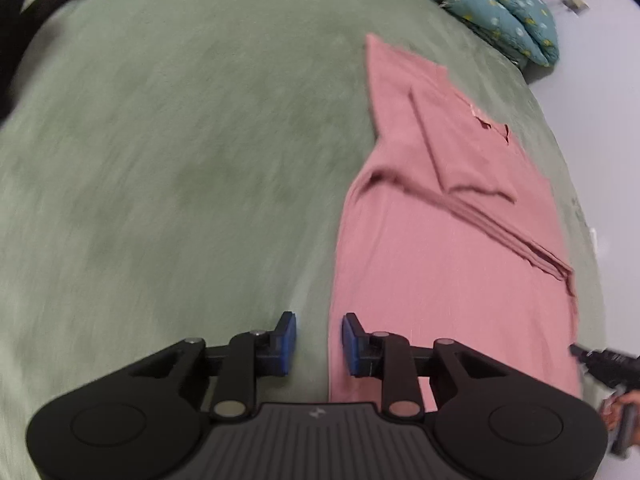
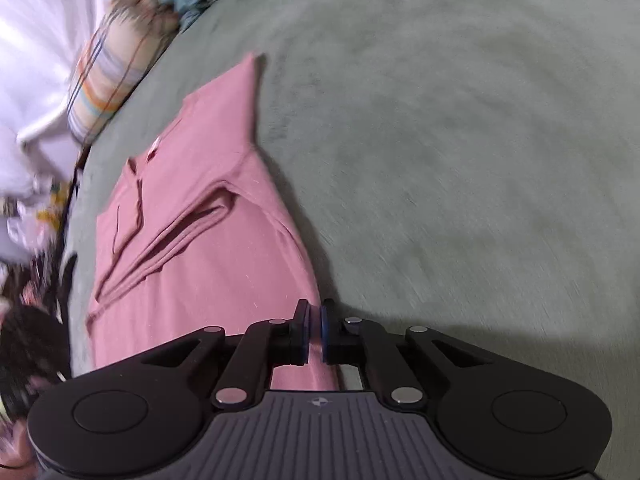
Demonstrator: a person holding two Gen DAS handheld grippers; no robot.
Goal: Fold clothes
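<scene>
The pink shirt [image 1: 452, 264] lies flat on the green bed [image 1: 180, 160], one sleeve already folded in across the chest, so the body forms a long strip ready for the next fold. The left tool [image 1: 319, 342] hangs over the shirt's left edge with its jaws apart; nothing is between the blue pads, though they straddle the hem line, probably lined up to pinch that edge. On the other side, the right tool [image 2: 315, 330] is clenched on the shirt's [image 2: 208, 248] right edge, pink cloth showing in the narrow slit between its pads. Holding both near corners would let the bottom be lifted evenly toward the collar.
</scene>
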